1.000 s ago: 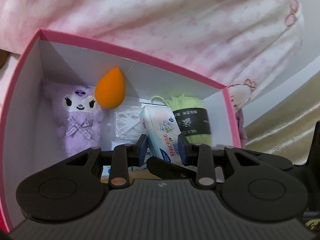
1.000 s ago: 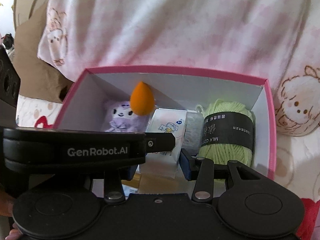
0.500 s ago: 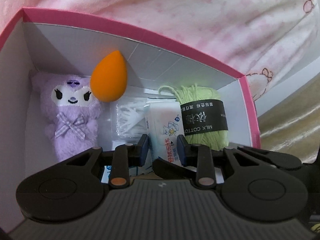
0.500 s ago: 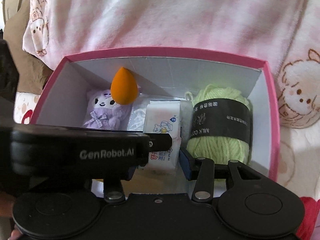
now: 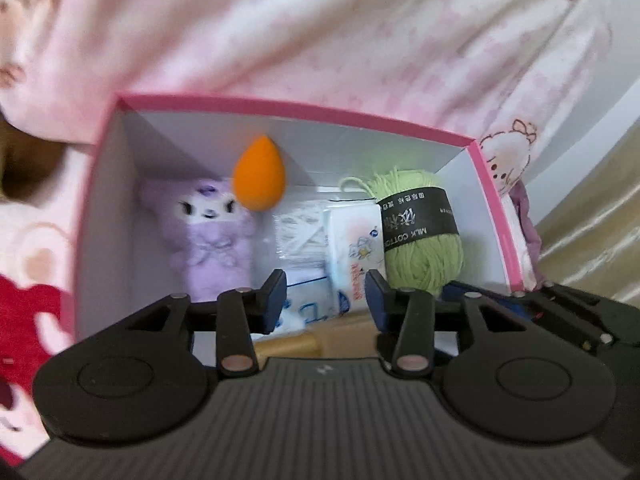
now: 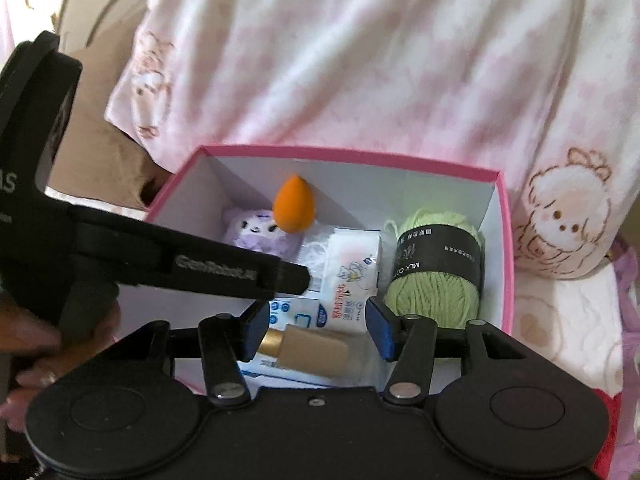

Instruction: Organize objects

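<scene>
Both grippers, left and right, now gape wider, empty, farther back. Tissue pack stands released in the pink box.

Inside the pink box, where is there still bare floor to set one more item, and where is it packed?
Bare floor shows only along the left wall of the pink box, beside the purple plush. From the plush across the orange sponge and tissue pack to the green yarn it is packed; the tan tube fills the near edge.
</scene>
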The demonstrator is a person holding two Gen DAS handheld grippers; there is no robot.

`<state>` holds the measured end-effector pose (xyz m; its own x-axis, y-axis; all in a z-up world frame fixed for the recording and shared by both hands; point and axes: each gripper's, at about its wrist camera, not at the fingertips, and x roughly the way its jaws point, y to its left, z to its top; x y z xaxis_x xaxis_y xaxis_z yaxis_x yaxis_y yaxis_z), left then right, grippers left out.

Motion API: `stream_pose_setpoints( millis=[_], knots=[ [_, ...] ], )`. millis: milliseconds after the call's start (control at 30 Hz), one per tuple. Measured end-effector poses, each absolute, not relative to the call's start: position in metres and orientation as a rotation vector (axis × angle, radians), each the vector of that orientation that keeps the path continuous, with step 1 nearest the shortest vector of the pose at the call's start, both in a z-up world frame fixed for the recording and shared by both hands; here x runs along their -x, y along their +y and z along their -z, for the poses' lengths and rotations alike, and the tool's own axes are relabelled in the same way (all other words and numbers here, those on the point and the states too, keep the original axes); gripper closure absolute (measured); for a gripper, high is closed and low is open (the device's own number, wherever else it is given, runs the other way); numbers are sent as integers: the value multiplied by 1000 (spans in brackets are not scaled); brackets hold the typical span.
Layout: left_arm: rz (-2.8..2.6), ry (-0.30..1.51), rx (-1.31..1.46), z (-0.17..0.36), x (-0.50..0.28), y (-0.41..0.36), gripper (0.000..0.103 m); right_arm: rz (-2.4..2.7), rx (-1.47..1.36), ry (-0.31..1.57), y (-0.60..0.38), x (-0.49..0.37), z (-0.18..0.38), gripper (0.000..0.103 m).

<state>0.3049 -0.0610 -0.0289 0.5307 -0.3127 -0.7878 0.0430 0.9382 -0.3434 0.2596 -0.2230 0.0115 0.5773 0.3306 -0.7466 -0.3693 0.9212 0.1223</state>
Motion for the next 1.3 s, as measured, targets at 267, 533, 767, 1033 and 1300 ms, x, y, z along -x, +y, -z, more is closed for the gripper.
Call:
stream_pose_setpoints(
  millis=[267, 533, 767, 1033, 1300],
  knots=[
    [167, 981, 225, -19, -250, -49, 38, -419, 49, 793, -229, -216, -45, 41],
    [129, 972, 158, -57, -196, -46, 28, -392, 60, 786, -234, -179, -75, 37],
    [100, 973, 138, -76, -154, -41, 26, -390, 75, 791, -237, -146, -91, 34],
    [50, 959, 121, -87, -121, -35, 19, -368, 90, 802, -240, -119, -99, 32],
    [49, 963, 135, -84, -104, -27, 15, -317, 80, 839, -248, -110, -94, 30]
  ],
)
